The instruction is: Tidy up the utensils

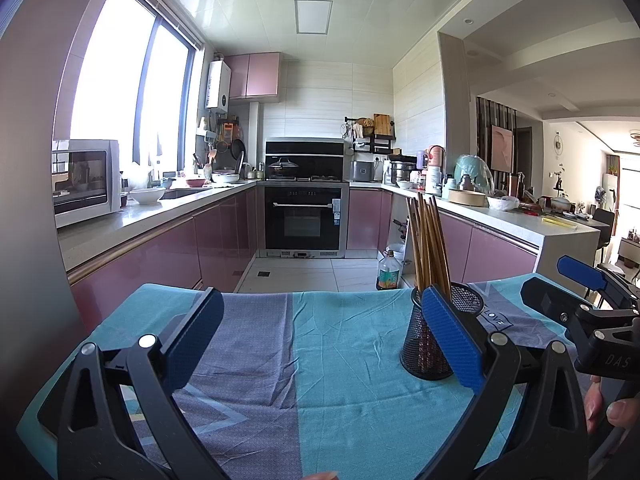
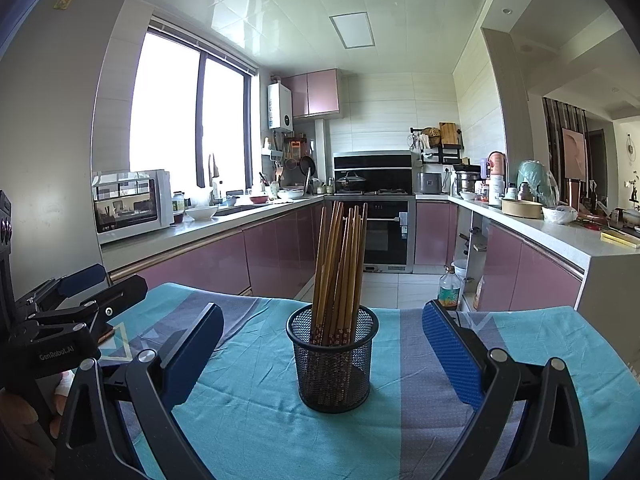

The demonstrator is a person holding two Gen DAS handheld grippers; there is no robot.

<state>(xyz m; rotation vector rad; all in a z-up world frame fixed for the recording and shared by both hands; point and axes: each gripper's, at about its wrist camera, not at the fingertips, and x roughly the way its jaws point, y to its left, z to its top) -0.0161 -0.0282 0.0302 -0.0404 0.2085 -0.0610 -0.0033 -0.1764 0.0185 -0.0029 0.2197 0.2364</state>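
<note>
step: chopsticks (image 2: pixel 338 268) all in cup (image 2: pixel 333 360); likely done | both grippers' fingers apart, empty | next: check cloth (image 2: pixel 248 420) for strays

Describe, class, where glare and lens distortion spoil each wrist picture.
Left wrist view: the window is blown out white, and counter edges bow near the rim. Right wrist view: the window glares likewise and corners go dark, but the chopsticks in the mesh holder stay sharp.
</note>
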